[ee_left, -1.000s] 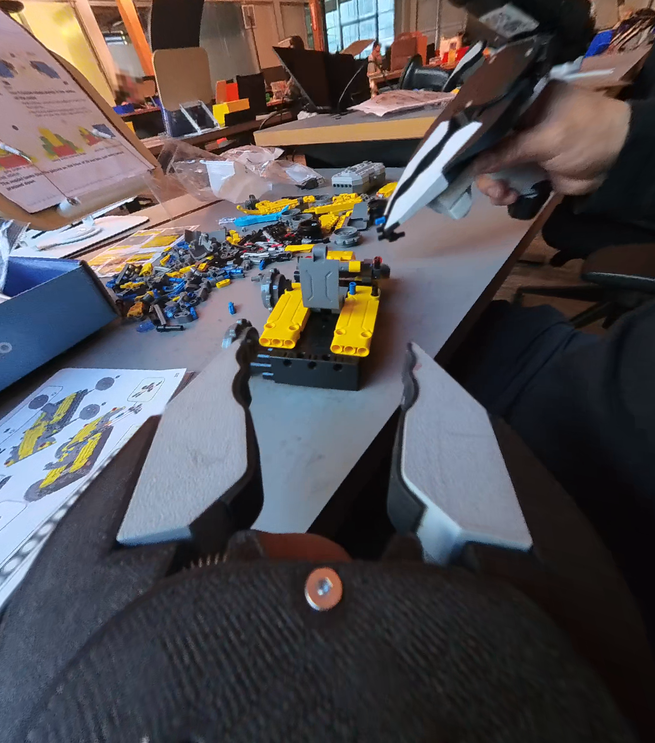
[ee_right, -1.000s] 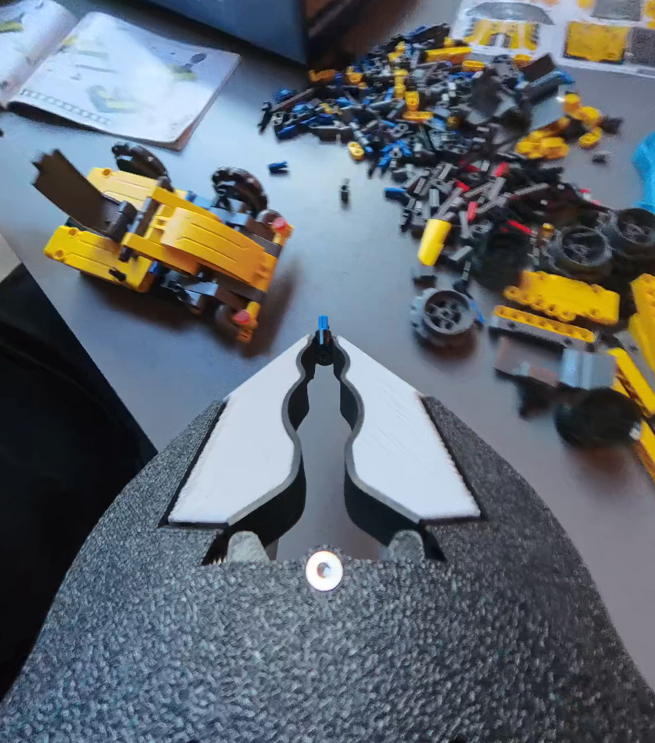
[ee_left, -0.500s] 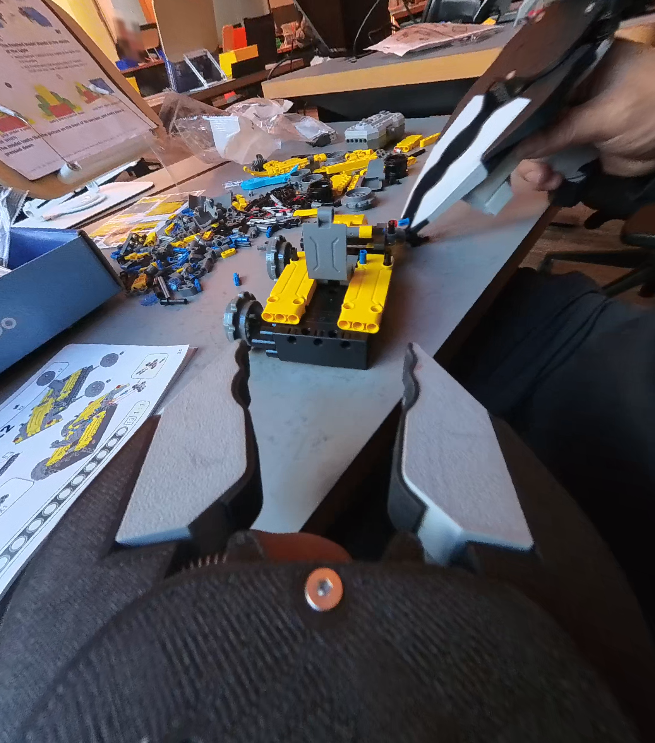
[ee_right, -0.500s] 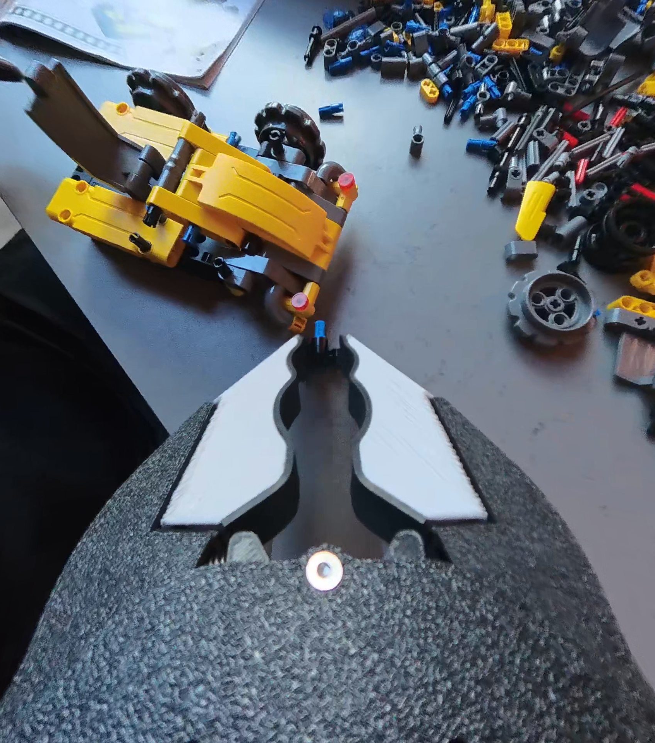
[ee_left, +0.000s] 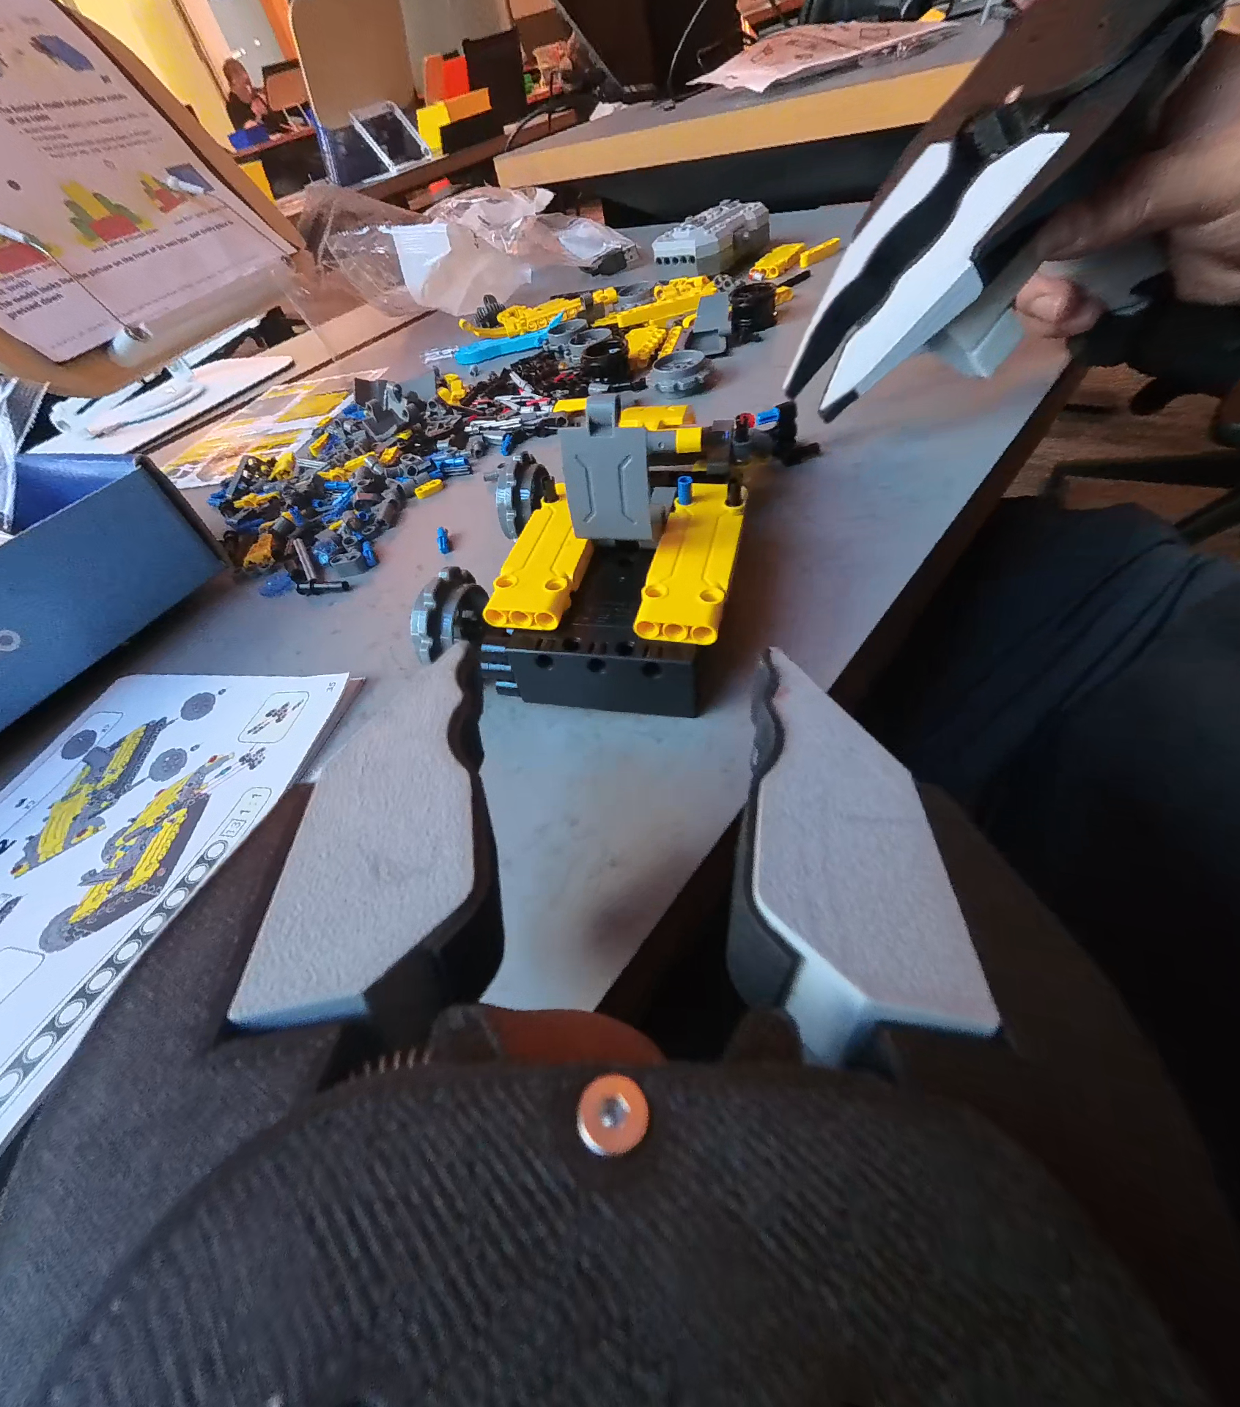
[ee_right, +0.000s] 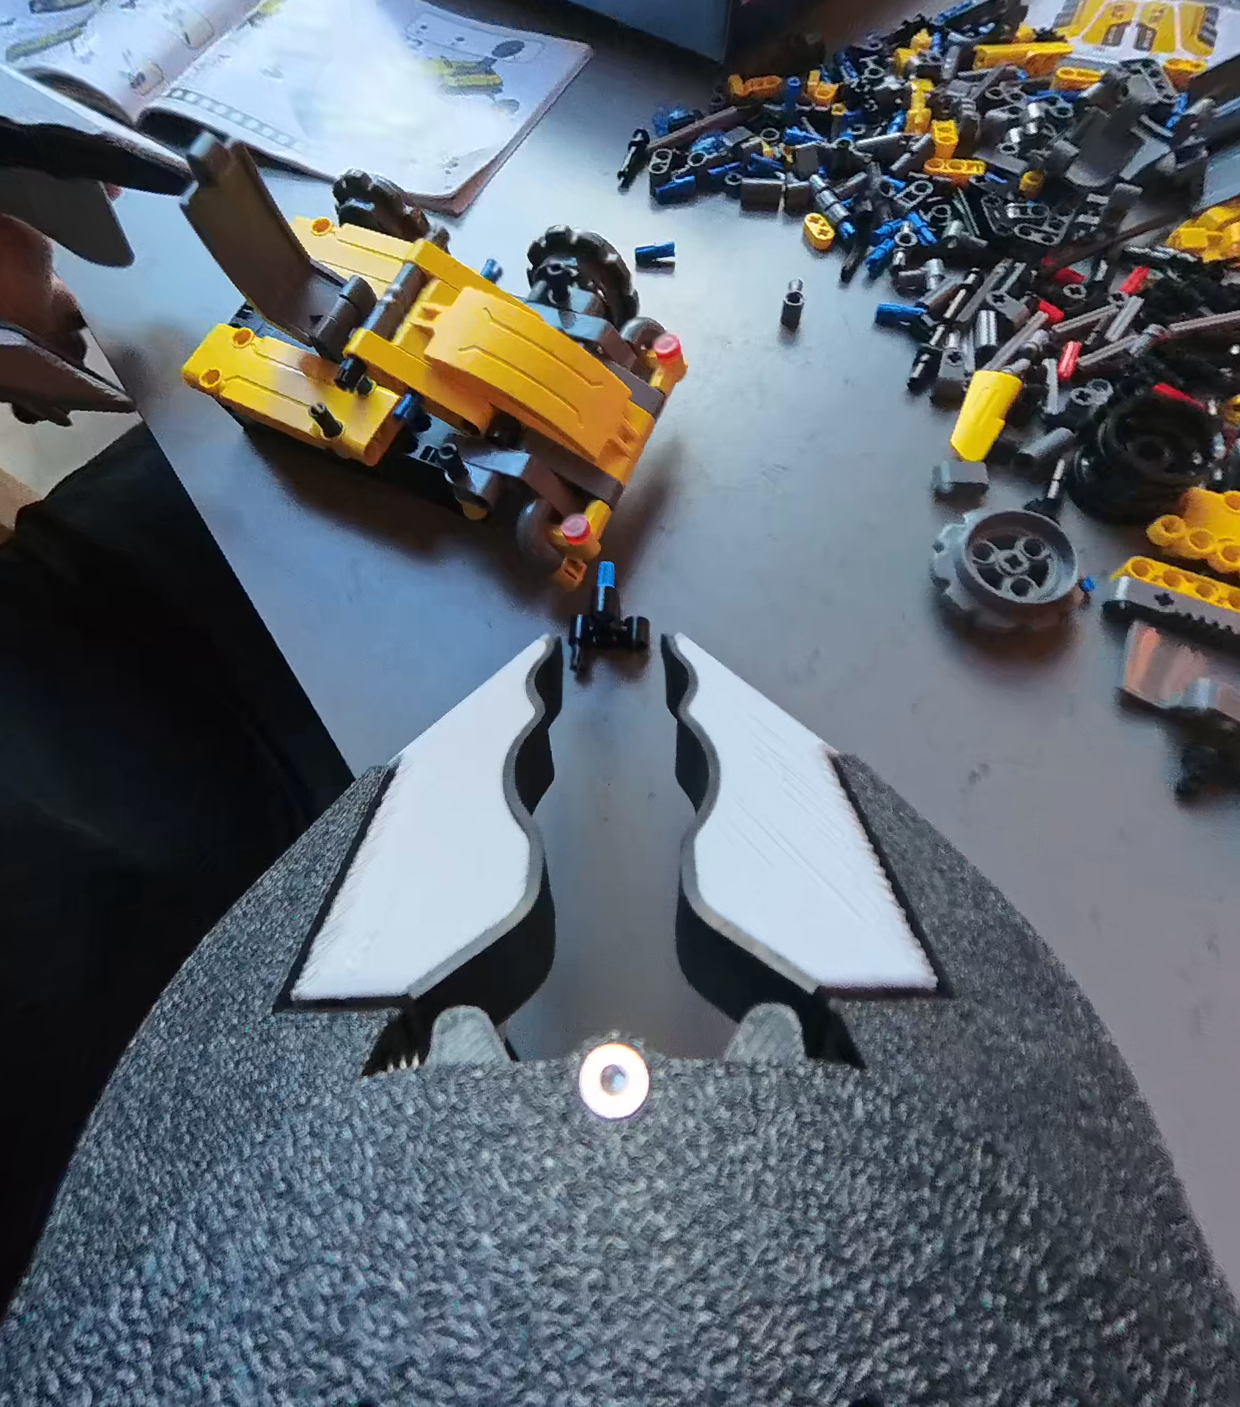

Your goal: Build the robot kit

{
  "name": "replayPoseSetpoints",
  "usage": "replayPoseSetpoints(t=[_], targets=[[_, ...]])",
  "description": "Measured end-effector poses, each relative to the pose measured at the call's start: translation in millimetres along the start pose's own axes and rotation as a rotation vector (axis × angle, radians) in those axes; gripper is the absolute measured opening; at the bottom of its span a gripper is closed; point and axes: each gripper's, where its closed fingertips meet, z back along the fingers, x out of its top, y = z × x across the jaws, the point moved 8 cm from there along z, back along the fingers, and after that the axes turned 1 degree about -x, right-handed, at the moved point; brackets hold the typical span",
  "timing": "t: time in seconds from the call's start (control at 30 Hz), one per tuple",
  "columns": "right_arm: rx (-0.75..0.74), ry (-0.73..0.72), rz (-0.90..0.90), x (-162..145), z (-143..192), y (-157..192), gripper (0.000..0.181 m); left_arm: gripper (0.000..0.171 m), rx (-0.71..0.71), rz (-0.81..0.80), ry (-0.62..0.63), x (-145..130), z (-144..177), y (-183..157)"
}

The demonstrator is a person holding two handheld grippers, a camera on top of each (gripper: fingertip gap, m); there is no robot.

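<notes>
Yellow and black, that's our landmark: the half-built model vehicle (ee_right: pixel 465 373) sitting on the grey table (ee_right: pixel 792 761), close to its near edge. We have the right gripper (ee_right: pixel 609 639) just off the model's front corner, jaws parted a little way and gripping nothing. Lying on the table right at its tips is a small black connector with a blue pin (ee_right: pixel 605 609), the pin pointing at the red-capped corner of the model (whether it touches the model, we cannot tell). It sits between the tips, and neither finger presses on it.

At the model's other end, we see the left gripper (ee_left: pixel 613 670) with its jaws spread wide and empty. Its tips sit just short of the black rear block, one fingertip (ee_left: pixel 461 662) beside the grey cog wheel there, with bare table between them.

Beyond the model lies the pile of loose pieces (ee_right: pixel 1020 190), with a grey wheel hub (ee_right: pixel 1005 571) lying apart on the model's side of it. Near the model's rear lies an open instruction booklet (ee_left: pixel 91 822), with a blue box (ee_left: pixel 53 579) past that.
</notes>
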Motion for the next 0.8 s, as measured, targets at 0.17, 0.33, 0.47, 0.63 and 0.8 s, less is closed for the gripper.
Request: replayPoseSetpoints(t=[0.17,0.33,0.47,0.63,0.8], targets=[[0.039,0.009,0.000,2,-4,2,0.027,0.067,-0.001,-0.013,-0.001,-1,2,0],[0.057,0.011,-0.019,2,-6,1,0.028,0.067,-0.028,0.020,0.002,-2,4,1],[0.051,0.029,-0.011,3,-10,4,0.028,0.067,-0.034,0.037,0.003,-2,6,1],[0.041,0.052,-0.012,2,-13,3,0.028,0.066,-0.047,0.047,-0.010,-1,8,0],[0.074,0.027,-0.076,3,-12,-2,0.029,0.066,-0.045,0.059,-0.004,-2,7,2]])
